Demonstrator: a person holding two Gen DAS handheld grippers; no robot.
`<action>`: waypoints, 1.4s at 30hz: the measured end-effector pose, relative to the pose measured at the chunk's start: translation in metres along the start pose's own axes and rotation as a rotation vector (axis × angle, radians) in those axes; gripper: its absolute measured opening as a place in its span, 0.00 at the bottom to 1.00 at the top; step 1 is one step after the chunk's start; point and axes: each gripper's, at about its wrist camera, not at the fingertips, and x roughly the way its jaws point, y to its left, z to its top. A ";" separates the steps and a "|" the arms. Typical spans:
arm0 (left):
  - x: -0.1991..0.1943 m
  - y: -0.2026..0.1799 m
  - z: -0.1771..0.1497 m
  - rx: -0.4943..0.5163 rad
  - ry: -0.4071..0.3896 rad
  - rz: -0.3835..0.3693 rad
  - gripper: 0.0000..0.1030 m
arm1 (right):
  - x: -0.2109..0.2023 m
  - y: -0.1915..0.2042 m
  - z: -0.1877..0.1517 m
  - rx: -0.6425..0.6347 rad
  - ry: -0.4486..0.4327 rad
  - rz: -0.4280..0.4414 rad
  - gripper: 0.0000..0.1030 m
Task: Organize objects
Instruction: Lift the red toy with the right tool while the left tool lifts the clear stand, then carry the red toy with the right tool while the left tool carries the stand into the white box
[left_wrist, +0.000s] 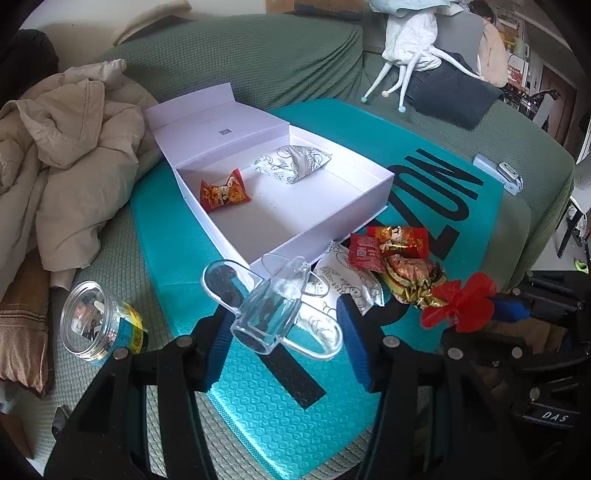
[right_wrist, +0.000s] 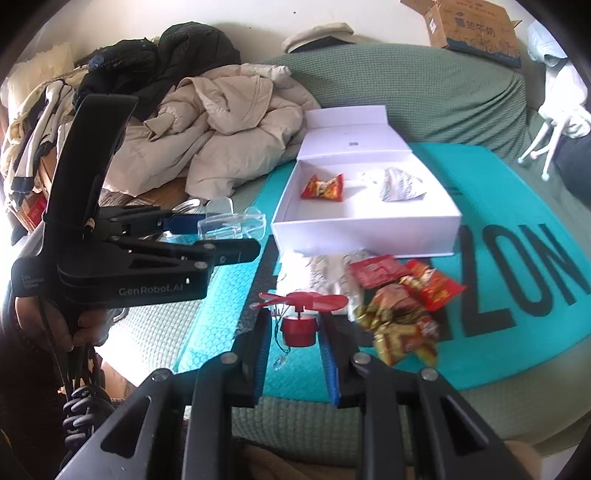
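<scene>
1. The white box (left_wrist: 280, 192) is my target. It sits open, ahead of both tools, on the teal mat (left_wrist: 258, 398) over the green couch (left_wrist: 258, 55). Its lid is folded back on the far side, so the near wall is the one I must clear. Its long axis runs from near-left to far-right in the left wrist view.
2. The left tool (left_wrist: 284, 332) is, I judge, the nearer one: the box's near wall lies just beyond its tips. From the right tool (right_wrist: 297, 343) the box lies ahead and slightly right, with the snack pile (right_wrist: 399, 314) between.
3. The left tool grips a clear plastic holder (left_wrist: 269, 310). Its jaws stand part-way apart, the left pad against the piece. Whether the right pad touches it I cannot tell.
4. The right tool is clamped on a small red fan (right_wrist: 299, 325), pads against the red base, blades pointing forward toward the box.
5. Inside the box, 1 red candy packet (left_wrist: 223, 192) lies at the near-left, and 1 white patterned packet (left_wrist: 291, 162) lies further back. The floor nearest my tools is bare, so I would drop both pieces there, left one first.
</scene>
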 end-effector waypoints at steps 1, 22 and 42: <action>0.001 -0.002 0.002 0.000 -0.002 -0.006 0.52 | -0.003 -0.002 0.003 -0.007 0.000 -0.019 0.24; 0.026 -0.020 0.053 0.062 -0.054 -0.042 0.52 | -0.004 -0.042 0.042 -0.077 -0.038 -0.059 0.24; 0.061 -0.003 0.093 -0.014 -0.071 -0.015 0.52 | 0.028 -0.079 0.093 -0.079 -0.031 -0.047 0.24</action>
